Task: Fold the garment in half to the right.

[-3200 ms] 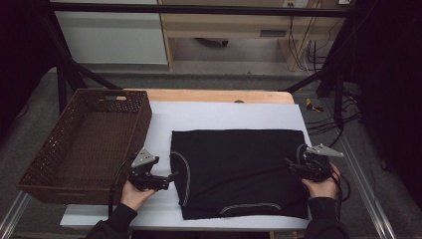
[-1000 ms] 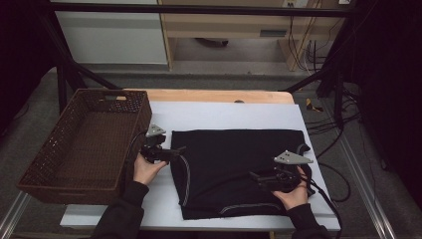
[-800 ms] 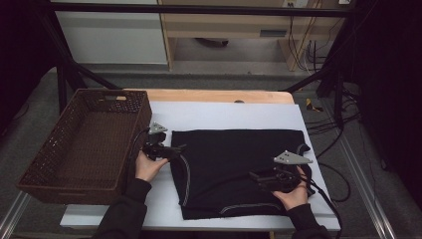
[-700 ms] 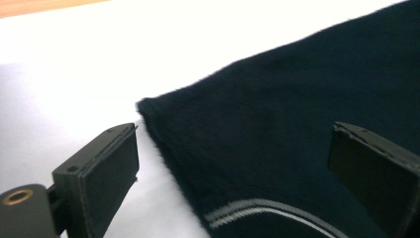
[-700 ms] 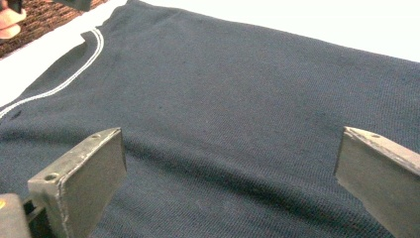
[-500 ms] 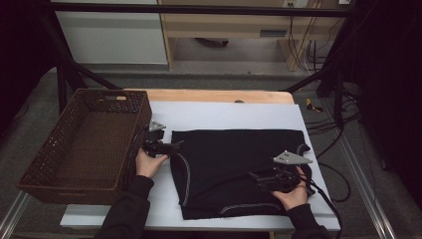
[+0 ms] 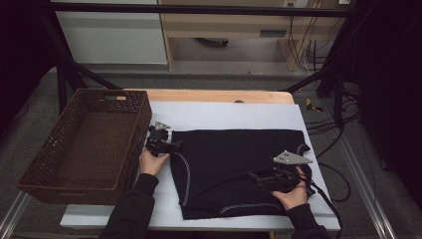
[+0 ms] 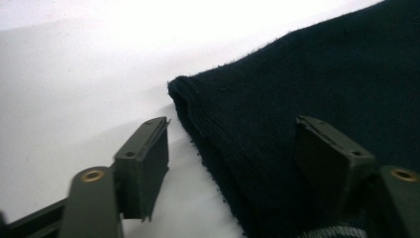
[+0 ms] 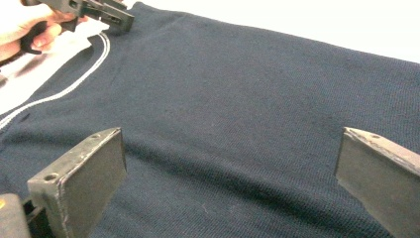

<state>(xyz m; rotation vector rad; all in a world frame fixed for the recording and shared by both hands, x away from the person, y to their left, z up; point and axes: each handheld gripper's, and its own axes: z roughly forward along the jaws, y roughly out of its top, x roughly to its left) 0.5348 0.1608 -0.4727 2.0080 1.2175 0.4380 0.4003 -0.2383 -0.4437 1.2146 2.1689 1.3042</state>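
A dark folded garment [image 7: 239, 172] lies flat on the white table cover [image 7: 224, 112], just right of a brown wicker basket [image 7: 84, 144]. The left gripper [image 7: 171, 145], held in the person's left hand [image 7: 152, 162], sits at the garment's upper left corner, between garment and basket. In the left gripper view its jaws are spread, one over the white cover and one over the cloth, with the corner of the garment [image 8: 307, 114] between them but not pinched. Half a second ago this gripper was at almost the same corner; three seconds ago it was lower along the garment's left edge. The right gripper [image 7: 259, 177] hovers over the garment's lower right part, jaws spread wide above the cloth [image 9: 233, 124]. It stays where it was a second ago, having earlier been at the garment's right edge.
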